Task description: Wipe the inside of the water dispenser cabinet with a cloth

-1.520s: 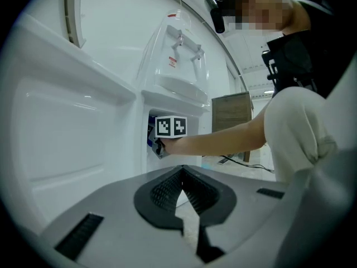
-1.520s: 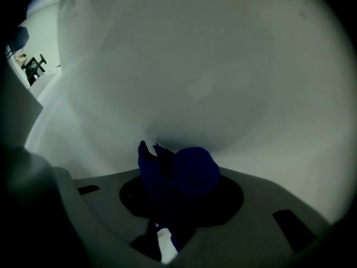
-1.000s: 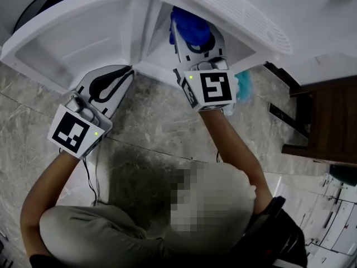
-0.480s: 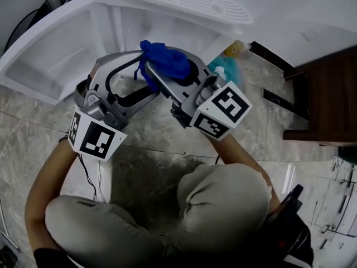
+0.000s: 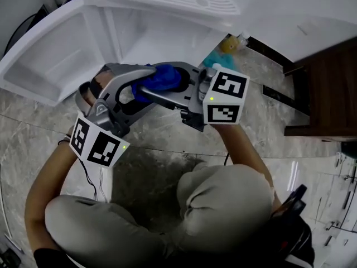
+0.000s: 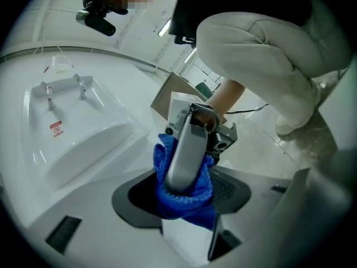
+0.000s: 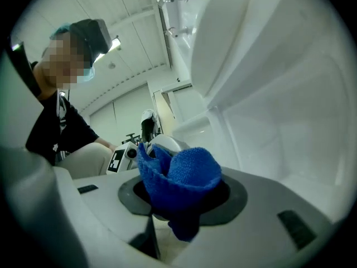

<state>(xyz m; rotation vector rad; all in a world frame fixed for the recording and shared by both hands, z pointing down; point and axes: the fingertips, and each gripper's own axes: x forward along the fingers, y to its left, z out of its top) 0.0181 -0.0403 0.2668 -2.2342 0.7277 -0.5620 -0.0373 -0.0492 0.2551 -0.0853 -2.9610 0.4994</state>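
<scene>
As right tool (image 7: 181, 204) clamps blue cloth (image 5: 162, 78), left tool (image 6: 187, 211), jaws just closing, straddles it.

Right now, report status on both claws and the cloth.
Right claw shut on blue cloth. Left claw open, jaws just closing in, cloth between them, not clamped. Both outside the cabinet, door open; nothing seen in the way.

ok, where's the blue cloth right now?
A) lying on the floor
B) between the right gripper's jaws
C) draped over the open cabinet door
B: the right gripper view shows the blue cloth bunched between the jaws of the right gripper.
</scene>
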